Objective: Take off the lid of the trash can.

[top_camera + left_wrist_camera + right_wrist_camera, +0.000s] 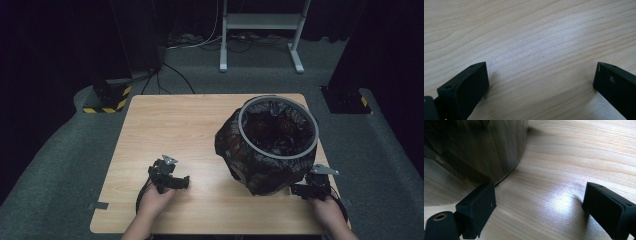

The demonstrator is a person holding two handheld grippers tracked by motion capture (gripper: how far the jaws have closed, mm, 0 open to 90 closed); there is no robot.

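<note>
Bin with black bag on a pale wooden table, grey carpet and dark walls around.

The bin (272,145) stands on the table's (165,125) right half (leaning slightly), axis near vertical, mouth up; its base is hidden by the bag (235,150). Left gripper (175,181) and right gripper (302,190) rest with jaws wide apart, holding nothing.

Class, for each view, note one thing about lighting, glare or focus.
High view: table lit, surroundings dark, bag glossy. Left gripper view: soft sheen on the wood, jaws blurred. Right gripper view: bright glare patch between the jaws, bin dark and out of focus.
</note>
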